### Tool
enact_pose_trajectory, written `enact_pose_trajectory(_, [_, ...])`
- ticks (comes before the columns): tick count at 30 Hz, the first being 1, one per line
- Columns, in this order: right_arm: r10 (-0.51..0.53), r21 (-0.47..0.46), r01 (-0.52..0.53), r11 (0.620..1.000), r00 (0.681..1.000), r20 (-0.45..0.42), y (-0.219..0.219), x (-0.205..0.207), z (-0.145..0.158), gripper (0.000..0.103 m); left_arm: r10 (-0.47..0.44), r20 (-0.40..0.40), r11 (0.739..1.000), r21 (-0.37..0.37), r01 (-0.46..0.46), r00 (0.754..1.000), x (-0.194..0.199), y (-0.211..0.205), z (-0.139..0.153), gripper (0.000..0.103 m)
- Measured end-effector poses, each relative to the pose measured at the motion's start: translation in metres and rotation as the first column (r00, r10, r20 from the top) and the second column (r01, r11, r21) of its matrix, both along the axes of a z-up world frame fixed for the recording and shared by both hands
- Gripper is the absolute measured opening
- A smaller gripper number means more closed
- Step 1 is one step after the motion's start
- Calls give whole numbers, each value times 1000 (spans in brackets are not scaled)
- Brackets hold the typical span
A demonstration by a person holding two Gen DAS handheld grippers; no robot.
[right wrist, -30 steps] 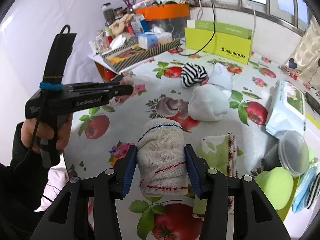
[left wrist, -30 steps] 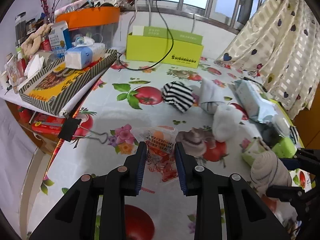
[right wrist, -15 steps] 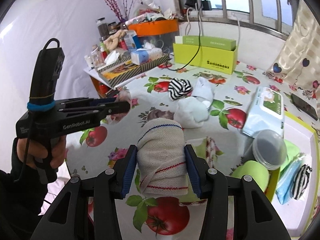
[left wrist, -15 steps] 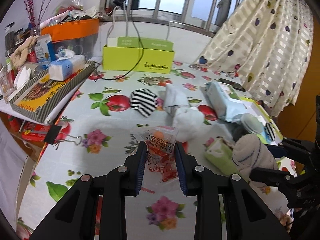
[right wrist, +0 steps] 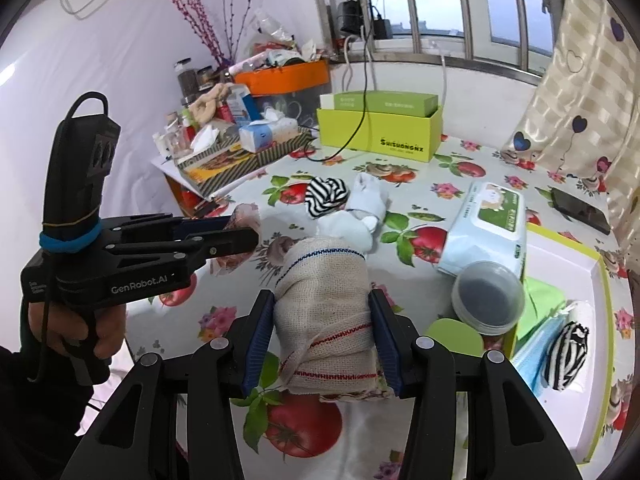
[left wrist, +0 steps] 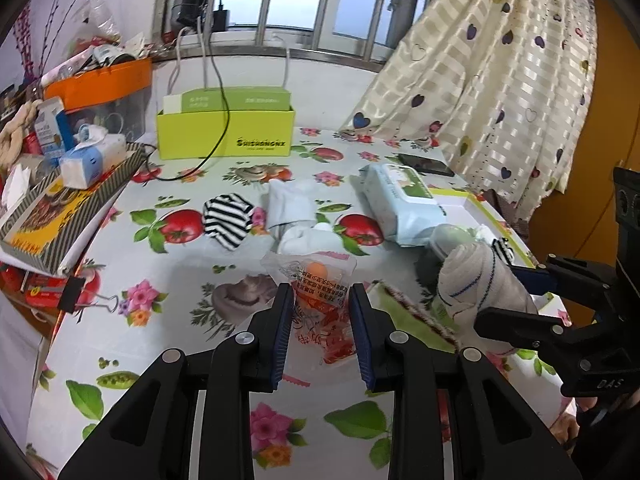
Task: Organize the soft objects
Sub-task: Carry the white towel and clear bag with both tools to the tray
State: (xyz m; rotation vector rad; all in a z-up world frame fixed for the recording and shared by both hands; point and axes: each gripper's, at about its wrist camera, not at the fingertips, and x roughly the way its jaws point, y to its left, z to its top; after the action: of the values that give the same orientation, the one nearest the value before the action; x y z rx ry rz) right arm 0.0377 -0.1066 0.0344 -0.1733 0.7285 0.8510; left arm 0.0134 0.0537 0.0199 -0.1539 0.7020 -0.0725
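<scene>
My left gripper (left wrist: 320,320) is shut on a clear snack packet (left wrist: 320,292) with orange and red print, held above the flowered tablecloth. My right gripper (right wrist: 322,308) is shut on a rolled cream cloth (right wrist: 326,300) with blue and red stitched lines. In the left wrist view that roll (left wrist: 476,280) hangs at the right, clamped in the right gripper (left wrist: 516,300). In the right wrist view the left gripper (right wrist: 240,232) reaches in from the left, a hand on its grip. A striped sock ball (left wrist: 228,220) and white socks (left wrist: 296,216) lie mid-table.
A white tray with a green rim (right wrist: 592,264) at the right holds a striped sock (right wrist: 566,354). Beside it sit a lidded round tub (right wrist: 488,298) and a wipes pack (right wrist: 488,224). A lime box (left wrist: 224,132) stands at the back, cluttered boxes at the left.
Both grippers have risen and drawn back from the table, so the socks and boxes look farther off. Each keeps its hold: the left on the packet, the right on the roll.
</scene>
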Motion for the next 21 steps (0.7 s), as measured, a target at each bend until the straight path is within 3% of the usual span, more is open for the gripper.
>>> enact_pose_trajectory(21, [-95, 19, 95, 995, 995, 32, -41, 5, 11, 47, -97, 19, 995, 21, 96, 995, 12, -48, 16, 30])
